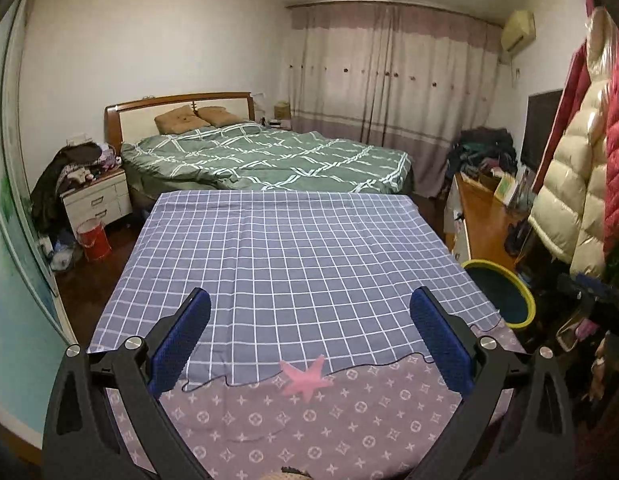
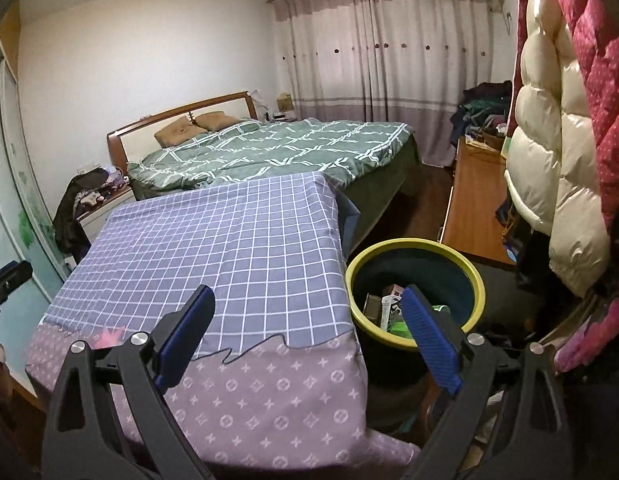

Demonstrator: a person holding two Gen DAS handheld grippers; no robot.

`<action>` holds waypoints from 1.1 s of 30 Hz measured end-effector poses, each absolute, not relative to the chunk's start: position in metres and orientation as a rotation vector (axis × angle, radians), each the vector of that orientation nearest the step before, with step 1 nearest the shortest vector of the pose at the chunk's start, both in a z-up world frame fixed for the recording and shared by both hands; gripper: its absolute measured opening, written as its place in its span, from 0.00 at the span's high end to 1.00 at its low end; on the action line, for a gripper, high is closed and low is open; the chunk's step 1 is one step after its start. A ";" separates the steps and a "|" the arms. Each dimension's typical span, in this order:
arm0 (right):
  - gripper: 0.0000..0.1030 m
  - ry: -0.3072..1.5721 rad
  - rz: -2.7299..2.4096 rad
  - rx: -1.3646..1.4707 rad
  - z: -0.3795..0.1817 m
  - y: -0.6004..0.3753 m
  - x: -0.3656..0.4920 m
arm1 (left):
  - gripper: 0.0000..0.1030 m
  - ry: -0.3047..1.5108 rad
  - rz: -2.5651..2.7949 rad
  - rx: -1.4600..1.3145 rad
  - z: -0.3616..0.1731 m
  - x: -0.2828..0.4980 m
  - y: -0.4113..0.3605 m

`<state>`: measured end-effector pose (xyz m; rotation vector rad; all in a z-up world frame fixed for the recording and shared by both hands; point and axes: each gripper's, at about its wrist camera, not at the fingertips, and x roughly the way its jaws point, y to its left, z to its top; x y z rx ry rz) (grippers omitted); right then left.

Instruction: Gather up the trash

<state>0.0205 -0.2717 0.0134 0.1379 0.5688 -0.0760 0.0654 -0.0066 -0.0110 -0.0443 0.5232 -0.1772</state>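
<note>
Holding several cartons and scraps already, the bin (image 2: 415,280) stands on the floor just beside the tabletop's (image 2: 237,248) right edge, dark inside with a yellow-green rim; what exactly lies in it is hard to make out. No loose trash shows on the checked cloth, only a pink star (image 1: 305,376) that reads as part of the print, so collecting looks close to finished. Both the left gripper (image 1: 309,340) and the right gripper (image 2: 309,328) have their fingers spread wide with nothing between them, the right one over the bin's near rim
</note>
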 end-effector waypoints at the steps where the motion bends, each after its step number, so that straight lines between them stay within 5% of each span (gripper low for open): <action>1: 0.13 0.562 -0.079 0.137 0.015 -0.270 0.017 | 0.05 0.520 -0.176 -0.046 -0.010 0.062 -0.005; 33: 0.12 0.550 -0.076 0.140 0.017 -0.262 0.020 | 0.05 0.531 -0.132 -0.038 -0.004 0.053 -0.005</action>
